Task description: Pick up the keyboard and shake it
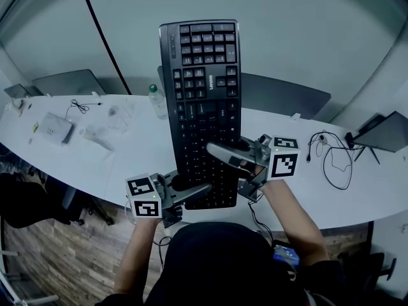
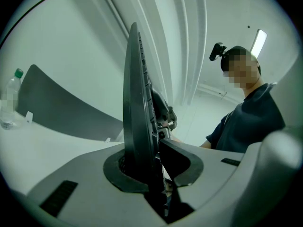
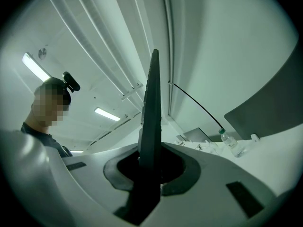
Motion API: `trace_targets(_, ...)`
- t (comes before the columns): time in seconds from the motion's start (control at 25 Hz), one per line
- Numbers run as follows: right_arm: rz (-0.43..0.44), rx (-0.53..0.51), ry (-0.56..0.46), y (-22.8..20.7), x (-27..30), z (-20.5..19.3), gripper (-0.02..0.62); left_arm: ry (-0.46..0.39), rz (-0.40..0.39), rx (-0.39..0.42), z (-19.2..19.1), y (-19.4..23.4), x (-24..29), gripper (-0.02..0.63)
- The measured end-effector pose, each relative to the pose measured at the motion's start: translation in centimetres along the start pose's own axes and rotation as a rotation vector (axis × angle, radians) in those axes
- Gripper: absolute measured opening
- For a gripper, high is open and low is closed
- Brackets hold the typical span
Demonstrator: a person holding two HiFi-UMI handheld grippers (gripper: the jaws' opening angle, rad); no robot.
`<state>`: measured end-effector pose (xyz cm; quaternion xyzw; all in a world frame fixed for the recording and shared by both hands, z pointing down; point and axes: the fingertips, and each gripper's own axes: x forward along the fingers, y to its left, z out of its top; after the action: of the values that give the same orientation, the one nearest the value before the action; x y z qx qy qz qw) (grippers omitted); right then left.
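While both grippers hold it, the black keyboard (image 1: 203, 107) is lifted clear of the white desk (image 1: 127, 152) and stands on end, with its keys turned toward the person. In the head view its long side runs away from the person, the number block is at the far end, and the near end is between the two grippers.

The left gripper (image 1: 191, 190) comes from the lower left and takes the near end of the keyboard. In the left gripper view the keyboard (image 2: 135, 103) is seen on its edge, and the dark fingers (image 2: 187, 163) of the left gripper (image 2: 154, 167) are closed tight on it, one on each face.

The right gripper (image 1: 220, 152) reaches in from the right edge, a little farther up the keyboard than the left one. In the right gripper view the keyboard (image 3: 151, 117) is again a thin upright blade, and the fingers (image 3: 181, 176) of the right gripper (image 3: 151, 169) pinch it from both sides.

On the desk behind the keyboard a clear water bottle (image 1: 157, 102) with a green cap stands upright. A white box (image 1: 56, 128) lies at the far left of the desk, and a loop of black cable (image 1: 335, 161) lies at the right, well apart from the keyboard.
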<state>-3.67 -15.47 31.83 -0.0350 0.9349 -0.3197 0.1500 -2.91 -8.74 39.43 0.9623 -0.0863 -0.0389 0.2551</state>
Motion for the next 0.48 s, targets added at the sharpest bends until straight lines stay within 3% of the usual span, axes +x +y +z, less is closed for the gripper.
trace_targets(0.48,-0.003,0.01,0.005,-0.11,0.04,-0.02,0.087,0.007,-0.002,-0.008,-0.02,0.04,0.03,0.109)
